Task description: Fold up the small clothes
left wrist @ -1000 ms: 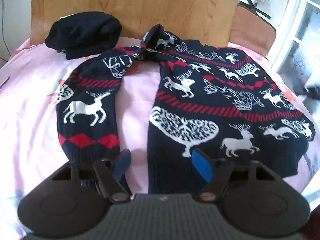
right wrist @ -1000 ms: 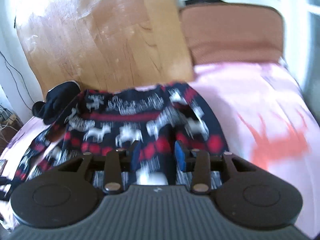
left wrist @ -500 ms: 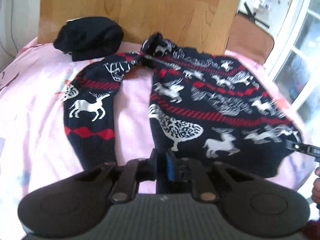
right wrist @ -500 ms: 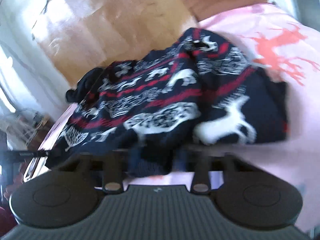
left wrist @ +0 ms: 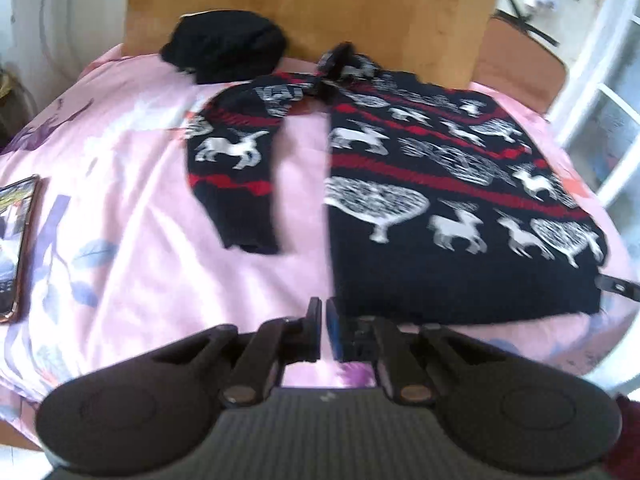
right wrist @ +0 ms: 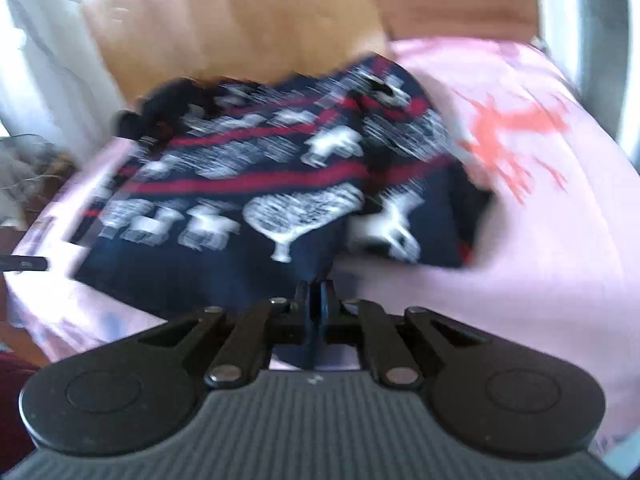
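A dark navy sweater (left wrist: 440, 184) with white deer and red stripes lies on the pink bedsheet (left wrist: 132, 208). Its left sleeve (left wrist: 236, 176) lies spread apart from the body. My left gripper (left wrist: 323, 320) is shut and empty, just off the sweater's bottom left corner. In the blurred right wrist view the sweater (right wrist: 256, 184) has its right sleeve (right wrist: 404, 216) folded over the body. My right gripper (right wrist: 316, 300) is shut at the sweater's bottom hem; I cannot tell whether cloth is between the pads.
A black folded garment (left wrist: 228, 46) lies at the back left by the wooden headboard (left wrist: 304, 4). A phone (left wrist: 14, 240) lies on the sheet at the far left. A brown chair back (left wrist: 520, 60) stands at the back right.
The left gripper closed on the hem, then let go and pulled back toward the bed's front edge, shut. The right gripper closed and drew back while the right sleeve came to lie over the body.
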Tool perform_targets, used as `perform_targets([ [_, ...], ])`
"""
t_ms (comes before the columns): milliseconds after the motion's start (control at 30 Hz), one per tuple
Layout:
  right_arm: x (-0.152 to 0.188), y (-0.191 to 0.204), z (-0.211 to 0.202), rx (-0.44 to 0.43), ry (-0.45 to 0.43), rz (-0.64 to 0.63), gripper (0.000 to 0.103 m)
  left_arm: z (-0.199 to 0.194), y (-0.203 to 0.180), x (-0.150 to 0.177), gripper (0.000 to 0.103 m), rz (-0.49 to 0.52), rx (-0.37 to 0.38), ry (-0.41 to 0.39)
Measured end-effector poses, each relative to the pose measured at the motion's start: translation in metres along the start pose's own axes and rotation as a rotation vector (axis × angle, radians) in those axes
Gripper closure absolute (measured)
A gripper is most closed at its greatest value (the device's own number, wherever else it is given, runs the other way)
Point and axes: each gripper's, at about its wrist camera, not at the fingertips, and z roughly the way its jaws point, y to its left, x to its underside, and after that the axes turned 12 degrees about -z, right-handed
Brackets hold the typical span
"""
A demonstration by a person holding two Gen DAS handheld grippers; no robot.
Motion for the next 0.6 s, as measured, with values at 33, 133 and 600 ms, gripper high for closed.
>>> perform_targets([
  [33, -0.001, -0.004, -0.003, -0.009, -0.025, 0.028, 0.090, 0.002, 0.001, -0.004, 0.090, -0.008, -0.009, -0.004],
  [133, -0.004, -0.012, -0.020, -0.008, -0.122, 0.050, 0.079, 0.006, 0.000, -0.017, 0.052, -0.011, -0.017, -0.022],
  [600, -0.001, -0.061, 0.012, 0.172, -0.128, 0.212, 0.054, 0.055, -0.030, -0.018, 0.095, 0.061, 0.032, 0.098],
])
